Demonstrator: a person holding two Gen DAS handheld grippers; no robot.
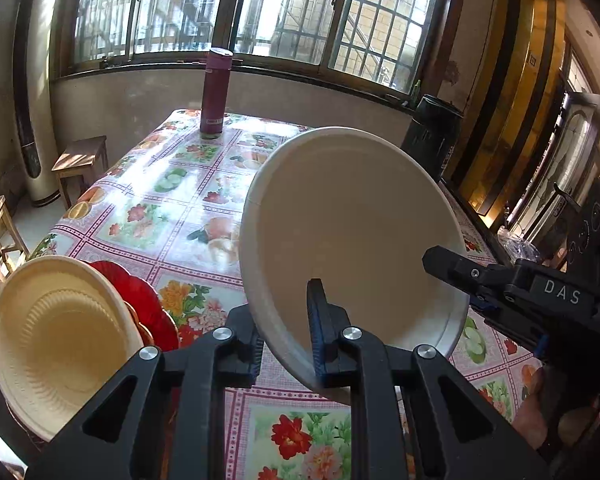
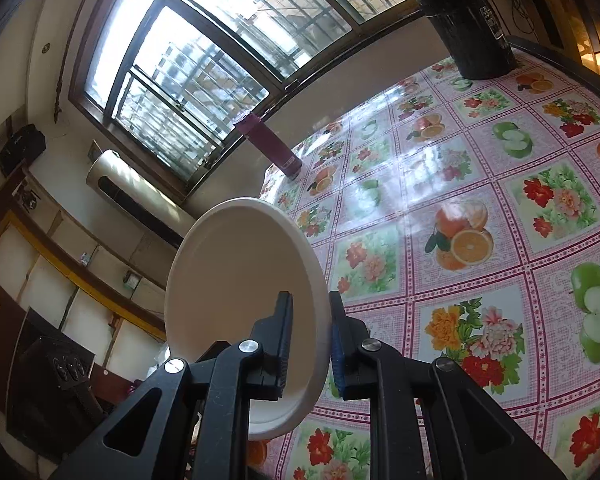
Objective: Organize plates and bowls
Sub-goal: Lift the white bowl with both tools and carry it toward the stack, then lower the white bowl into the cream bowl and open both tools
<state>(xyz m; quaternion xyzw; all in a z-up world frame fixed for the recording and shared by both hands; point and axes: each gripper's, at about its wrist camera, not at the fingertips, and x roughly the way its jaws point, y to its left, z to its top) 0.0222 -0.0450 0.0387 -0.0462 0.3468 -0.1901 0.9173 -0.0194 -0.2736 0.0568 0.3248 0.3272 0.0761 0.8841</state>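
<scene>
A white plate [image 1: 352, 236] is held tilted above the table, its inside facing me. My left gripper [image 1: 282, 312] is shut on its lower rim, one finger in front and one behind. My right gripper [image 1: 444, 260] comes in from the right and is shut on the plate's right rim. In the right wrist view the same plate [image 2: 236, 280] stands on edge between the right gripper's [image 2: 312, 316] two fingers. A cream ribbed bowl [image 1: 56, 340] sits on red plates [image 1: 140, 300] at the lower left.
The table [image 2: 480, 208] wears a glossy fruit-and-flower cloth. A maroon flask [image 1: 216, 96] stands at its far end and a black bin [image 2: 464, 20] beyond the far right corner. Wooden stools [image 1: 80, 160] stand left of the table.
</scene>
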